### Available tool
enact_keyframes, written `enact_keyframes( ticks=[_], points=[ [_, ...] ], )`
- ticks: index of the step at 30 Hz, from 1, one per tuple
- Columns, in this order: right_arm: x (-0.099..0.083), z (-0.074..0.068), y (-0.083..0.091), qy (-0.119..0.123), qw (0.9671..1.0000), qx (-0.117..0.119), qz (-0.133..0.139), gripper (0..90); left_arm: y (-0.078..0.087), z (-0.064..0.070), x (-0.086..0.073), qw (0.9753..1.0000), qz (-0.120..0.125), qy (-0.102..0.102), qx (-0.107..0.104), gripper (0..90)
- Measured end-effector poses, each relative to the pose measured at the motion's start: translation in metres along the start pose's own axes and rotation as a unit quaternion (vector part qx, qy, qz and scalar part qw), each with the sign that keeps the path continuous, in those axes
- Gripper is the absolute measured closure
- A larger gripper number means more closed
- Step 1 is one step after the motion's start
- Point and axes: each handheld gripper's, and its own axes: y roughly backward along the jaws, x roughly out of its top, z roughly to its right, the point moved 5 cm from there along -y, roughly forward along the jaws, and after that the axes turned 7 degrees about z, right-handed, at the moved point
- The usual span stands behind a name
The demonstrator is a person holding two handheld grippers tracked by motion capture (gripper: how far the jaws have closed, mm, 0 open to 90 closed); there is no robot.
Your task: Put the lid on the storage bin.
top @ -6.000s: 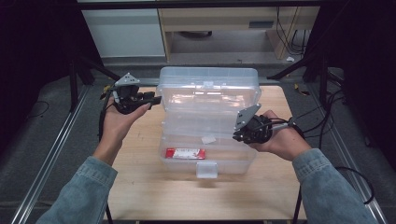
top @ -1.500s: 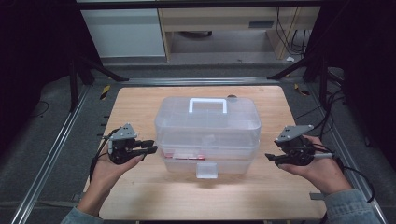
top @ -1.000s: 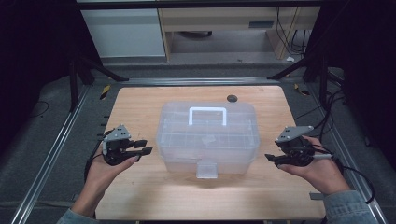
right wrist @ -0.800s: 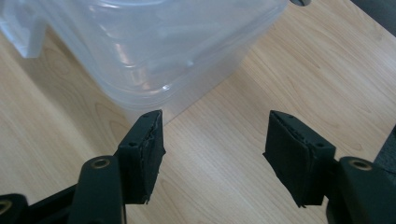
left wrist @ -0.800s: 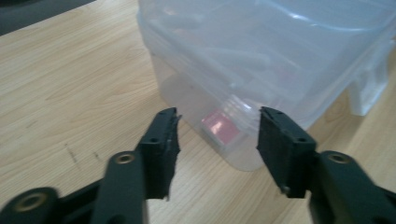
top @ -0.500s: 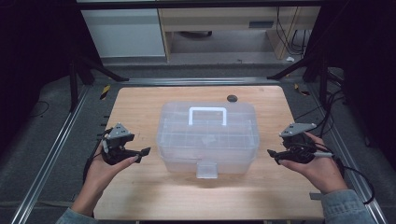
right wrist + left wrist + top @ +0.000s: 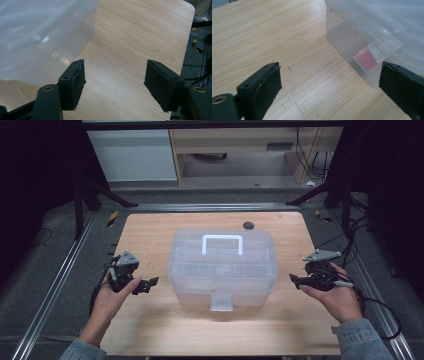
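- My left claw (image 7: 150,284) is released, empty, just left of the plastic box (image 7: 222,267).
- My right claw (image 7: 296,279) is released, empty, right of it on the counter (image 7: 150,235).

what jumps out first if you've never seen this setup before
The big clear plastic box with a white handle on its lid sits shut in the middle of the wooden table. On either side a hand holds a black gripper, the left gripper and the right gripper, both open and apart from the box. A red label shows through its wall in the left gripper view.
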Motion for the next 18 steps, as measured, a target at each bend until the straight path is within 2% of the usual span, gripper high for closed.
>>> enact_keyframes(
  ticks=[3,6,13,18],
  points=[
    [-0.007,0.004,-0.009,-0.01,0.9999,-0.006,-0.007,37.4,-0.009,-0.003,-0.005,1.0,-0.006,-0.002,0.007,3.2],
    [-0.013,0.007,-0.019,-0.023,0.9996,-0.01,-0.014,40.8,-0.017,-0.011,-0.011,0.9997,-0.013,0.011,0.016,3.2],
    [-0.026,0.019,-0.051,-0.048,0.9978,-0.014,-0.044,42.1,-0.033,-0.03,-0.028,0.9982,-0.031,0.024,0.046,4.1],
    [-0.027,0.034,-0.075,-0.09,0.995,-0.014,-0.042,41.9,-0.048,-0.039,-0.037,0.997,-0.044,0.027,0.059,4.5]
  ],
)
